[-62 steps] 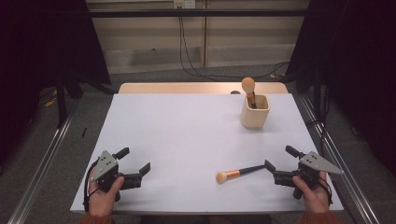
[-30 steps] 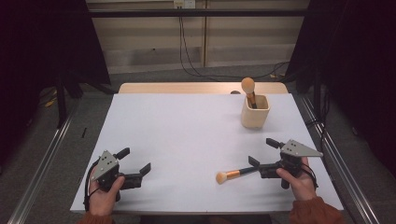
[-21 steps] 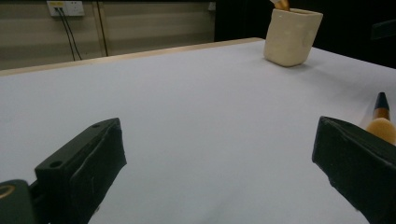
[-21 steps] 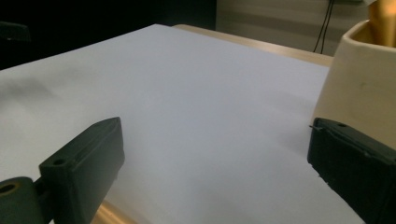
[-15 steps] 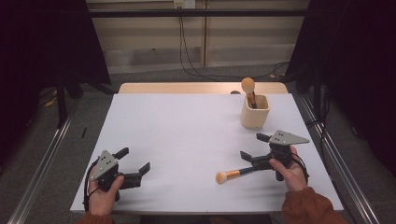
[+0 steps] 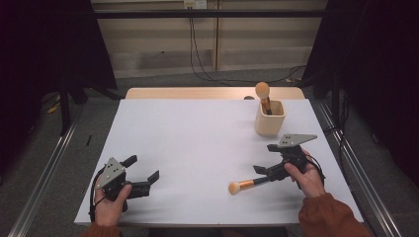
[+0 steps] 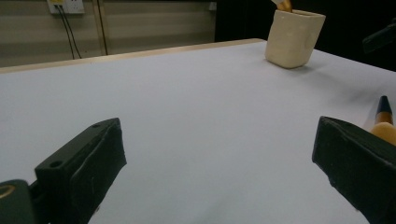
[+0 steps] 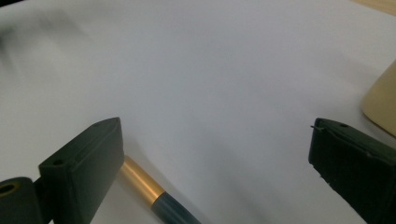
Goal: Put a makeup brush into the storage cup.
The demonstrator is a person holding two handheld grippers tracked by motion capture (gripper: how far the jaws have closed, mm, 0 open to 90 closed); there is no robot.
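Observation:
A makeup brush [image 6: 247, 184] with an orange head and a dark handle lies on the white table [image 6: 197, 143], front right. My right gripper [image 6: 264, 159] hovers open just above its handle end. In the right gripper view the gold ferrule and dark handle [image 8: 148, 189] run past the left jaw, and nothing sits between the jaws [image 8: 215, 128]. A cream cup [image 6: 270, 118] at the back right holds a second brush [image 6: 262, 92] upright. My left gripper [image 6: 143, 168] rests open at the front left, with bare table between its jaws [image 7: 217, 128].
The left gripper view looks across the table to the cup [image 7: 294, 37], with the lying brush [image 7: 384, 119] at its right edge. The cup's side [image 8: 380, 100] lies close to the right jaw in the right gripper view. A wooden strip [image 6: 207, 93] borders the table's far edge.
My right gripper has moved from the front right corner forward and left, turning until it sits over the brush's handle. The brush and the left gripper have stayed put.

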